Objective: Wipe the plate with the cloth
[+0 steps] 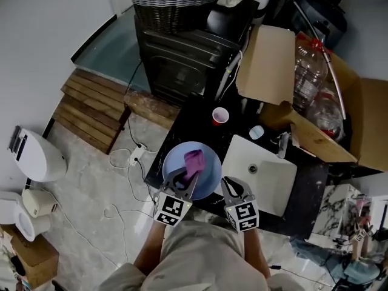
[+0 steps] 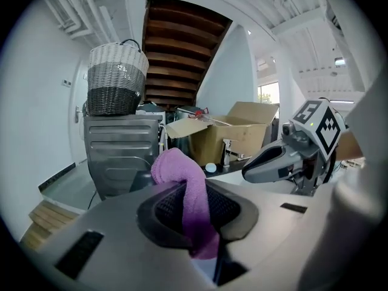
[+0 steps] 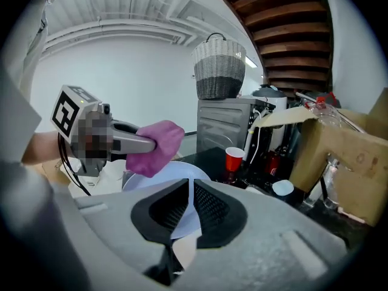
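Marble floor (image 1: 91, 187), wooden stairs (image 2: 182, 47)

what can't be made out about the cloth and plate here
- Whether the purple cloth touches the plate: too small in head view, and the gripper body blocks it in left gripper view.
- Plate's near rim: under left gripper and right gripper, head view.
- Dirt on plate: too small.

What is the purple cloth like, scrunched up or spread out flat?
Scrunched up. The cloth is bunched into a lump, pinched by the fingers of the left gripper, over the plate.
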Demonstrator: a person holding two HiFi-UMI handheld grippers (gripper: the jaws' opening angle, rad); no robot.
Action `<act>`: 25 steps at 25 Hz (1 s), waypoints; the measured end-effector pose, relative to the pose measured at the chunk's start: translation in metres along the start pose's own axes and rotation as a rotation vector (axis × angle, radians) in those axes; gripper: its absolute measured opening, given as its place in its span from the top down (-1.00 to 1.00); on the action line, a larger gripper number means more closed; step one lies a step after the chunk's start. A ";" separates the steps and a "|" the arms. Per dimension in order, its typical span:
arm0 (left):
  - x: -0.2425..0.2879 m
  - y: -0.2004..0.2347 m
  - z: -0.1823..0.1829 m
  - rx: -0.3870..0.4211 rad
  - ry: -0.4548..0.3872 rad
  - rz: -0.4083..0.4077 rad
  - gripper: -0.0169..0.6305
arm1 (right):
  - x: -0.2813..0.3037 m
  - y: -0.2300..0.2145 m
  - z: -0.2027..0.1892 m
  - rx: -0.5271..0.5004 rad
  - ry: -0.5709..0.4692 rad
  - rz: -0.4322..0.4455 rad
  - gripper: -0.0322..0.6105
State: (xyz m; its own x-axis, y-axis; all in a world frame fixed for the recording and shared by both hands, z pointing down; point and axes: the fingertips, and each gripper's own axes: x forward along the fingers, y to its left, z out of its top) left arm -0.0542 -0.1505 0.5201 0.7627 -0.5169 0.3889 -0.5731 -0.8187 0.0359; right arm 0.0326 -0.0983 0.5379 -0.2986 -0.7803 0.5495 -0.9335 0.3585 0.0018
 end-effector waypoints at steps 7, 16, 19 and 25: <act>0.023 -0.003 -0.014 -0.011 0.062 -0.046 0.77 | 0.002 -0.002 -0.025 0.035 0.052 -0.021 0.81; 0.052 -0.021 -0.025 0.001 0.154 -0.017 0.77 | 0.004 -0.017 -0.054 0.090 0.062 0.043 0.81; 0.058 -0.024 -0.027 0.006 0.178 -0.008 0.77 | 0.009 -0.021 -0.058 0.098 0.063 0.074 0.81; 0.073 -0.036 -0.039 -0.004 0.231 -0.007 0.77 | 0.016 -0.021 -0.072 0.106 0.091 0.134 0.81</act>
State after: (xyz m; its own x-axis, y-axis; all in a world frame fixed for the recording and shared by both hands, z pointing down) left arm 0.0100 -0.1487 0.5832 0.6778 -0.4399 0.5892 -0.5697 -0.8208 0.0425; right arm 0.0622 -0.0810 0.6069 -0.4066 -0.6782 0.6121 -0.9039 0.3960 -0.1617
